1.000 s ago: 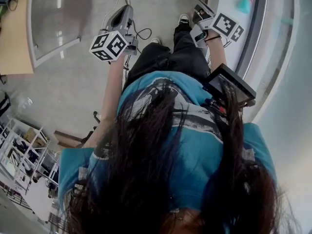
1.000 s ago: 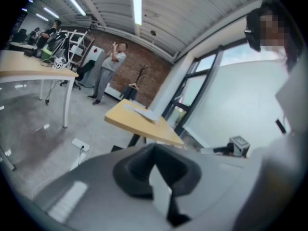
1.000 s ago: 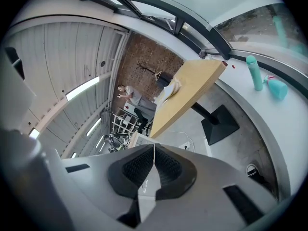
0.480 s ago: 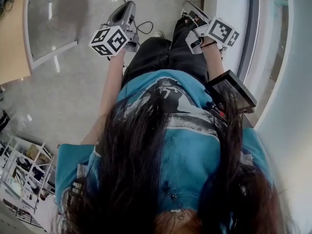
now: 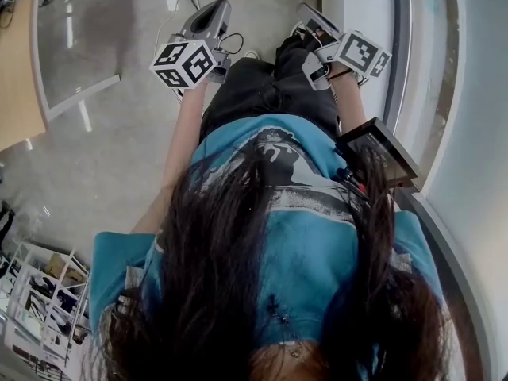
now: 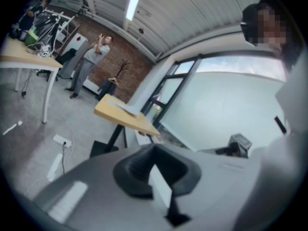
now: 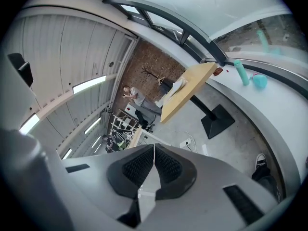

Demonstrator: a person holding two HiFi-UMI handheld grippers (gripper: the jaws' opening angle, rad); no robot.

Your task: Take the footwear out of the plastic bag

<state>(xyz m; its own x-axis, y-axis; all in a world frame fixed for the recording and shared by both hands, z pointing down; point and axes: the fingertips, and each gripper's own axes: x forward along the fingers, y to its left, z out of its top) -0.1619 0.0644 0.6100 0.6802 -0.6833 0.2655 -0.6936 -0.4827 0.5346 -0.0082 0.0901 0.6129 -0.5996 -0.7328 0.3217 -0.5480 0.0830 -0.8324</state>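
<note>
Findings, from beside the operator.

1. Left claw [image 5: 216, 8] [image 6: 153, 150]: pressed together, nothing between the dark ribbed pads [image 6: 132, 170]. It is held out in front of the operator over the grey floor [image 5: 119, 149], its marker cube [image 5: 184, 62] facing up.

2. Right claw [image 5: 306, 11] [image 7: 154, 146]: also pressed together and empty, pads [image 7: 137, 167] meeting edge to edge. It is held out beside the curved white ledge [image 5: 361, 6], its marker cube [image 5: 361, 52] near the operator's wrist.

3. Operator: long dark hair [image 5: 238, 276], teal shirt [image 5: 309, 236], black trousers [image 5: 262, 94]. A flat black device [image 5: 379, 149] sits at the right hip. One sneaker [image 7: 262, 161], worn on the foot, shows on the floor.

4. Surroundings: a wooden bench [image 7: 185, 88] [image 6: 125, 117] on a black pedestal foot [image 7: 217, 121]; a teal bottle [image 7: 242, 72] upright on the ledge, a round teal item [image 7: 260, 81] just beside it (what it is, I cannot tell). A power strip [image 6: 62, 140] lies on the floor. A second person [image 6: 91, 57] stands well off by the brick wall [image 6: 120, 52].

5. Plastic bag and footwear: in none of the views, so their place cannot be stated.
</note>
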